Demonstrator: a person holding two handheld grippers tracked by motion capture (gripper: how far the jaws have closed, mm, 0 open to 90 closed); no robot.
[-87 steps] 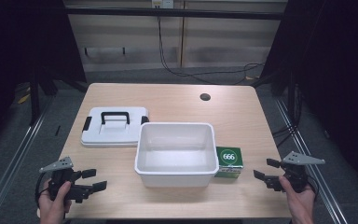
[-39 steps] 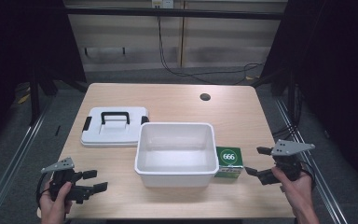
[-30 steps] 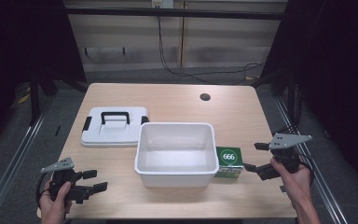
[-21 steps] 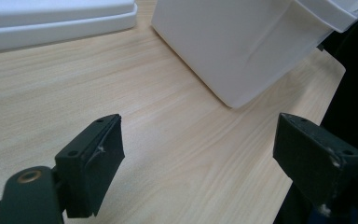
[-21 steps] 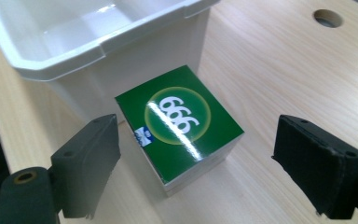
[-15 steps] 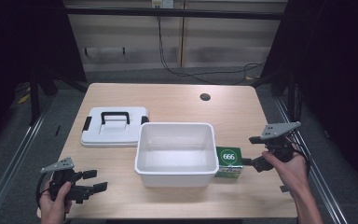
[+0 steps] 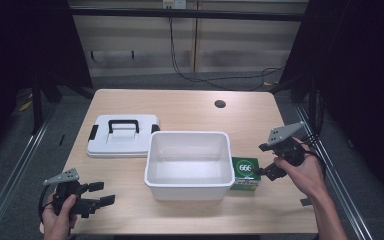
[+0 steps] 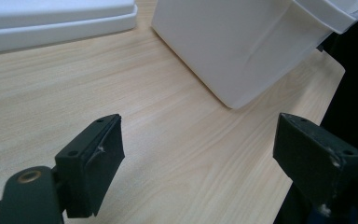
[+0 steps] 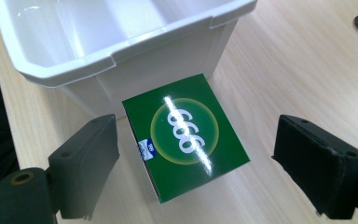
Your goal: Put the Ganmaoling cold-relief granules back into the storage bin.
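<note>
Both grippers' fingers gape wide: right gripper (image 9: pixel 193 175) straddling the green box (image 9: pixel 186 135), left gripper (image 8: pixel 198 170) above bare table (image 8: pixel 168 130).

Two black hand-held grippers, the left gripper (image 7: pixel 97 193) and the right gripper (image 7: pixel 261 160), each topped by a grey three-cornered plate and trailing a thin black cable. On each, two blocky matt-black jaws with flat rectangular pads (image 8: pixel 95 158), small round screw holes in the pad faces, scuffed pale nicks along the edges, and a brass-coloured ring set in the black arm at the lower left of both gripper views. Bare forearms, no sleeves, no gloves.
</note>
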